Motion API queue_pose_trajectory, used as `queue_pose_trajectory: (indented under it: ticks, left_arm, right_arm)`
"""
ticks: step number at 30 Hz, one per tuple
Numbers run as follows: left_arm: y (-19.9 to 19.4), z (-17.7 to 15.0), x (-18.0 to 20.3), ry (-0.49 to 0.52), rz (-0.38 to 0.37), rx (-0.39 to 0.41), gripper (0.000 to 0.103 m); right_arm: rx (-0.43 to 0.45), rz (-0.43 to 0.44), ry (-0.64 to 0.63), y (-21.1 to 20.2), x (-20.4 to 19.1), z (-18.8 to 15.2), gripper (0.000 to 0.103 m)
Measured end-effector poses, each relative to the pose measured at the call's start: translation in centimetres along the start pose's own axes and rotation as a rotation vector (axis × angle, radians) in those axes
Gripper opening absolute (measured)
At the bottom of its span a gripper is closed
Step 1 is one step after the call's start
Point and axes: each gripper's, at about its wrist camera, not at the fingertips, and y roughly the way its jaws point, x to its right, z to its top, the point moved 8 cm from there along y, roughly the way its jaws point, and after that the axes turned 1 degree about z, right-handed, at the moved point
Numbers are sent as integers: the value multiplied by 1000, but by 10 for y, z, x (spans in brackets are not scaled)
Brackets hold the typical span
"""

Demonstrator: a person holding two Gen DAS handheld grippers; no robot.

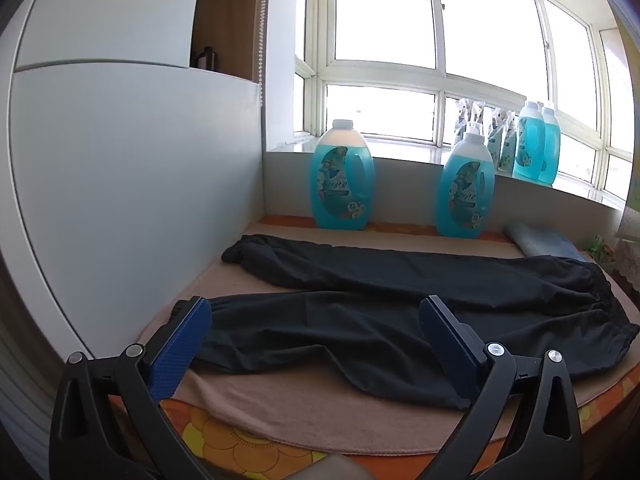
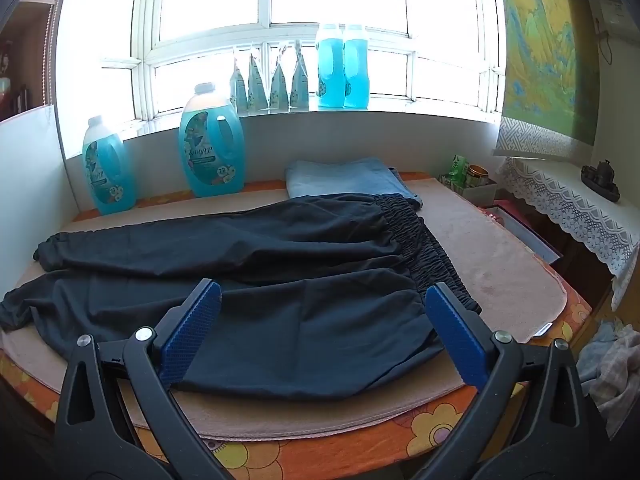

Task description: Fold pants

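Black pants lie spread flat on a beige mat, legs side by side pointing left, elastic waistband at the right; they also show in the right wrist view. My left gripper is open and empty, hovering above the near leg close to its cuff. My right gripper is open and empty, hovering above the near hip part, its right finger close to the waistband.
Two blue detergent bottles stand at the back by the wall. A folded light-blue cloth lies behind the waistband. A white panel bounds the left. Bottles and pouches stand on the windowsill. Small boxes sit at the right.
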Motion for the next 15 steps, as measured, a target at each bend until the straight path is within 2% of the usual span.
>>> queue_pose_trajectory:
  ticks: [15]
  left_arm:
    - [3,2,5,5,-13,11,103]
  right_arm:
    - [-2,-1,-2,-1,-1,0,103]
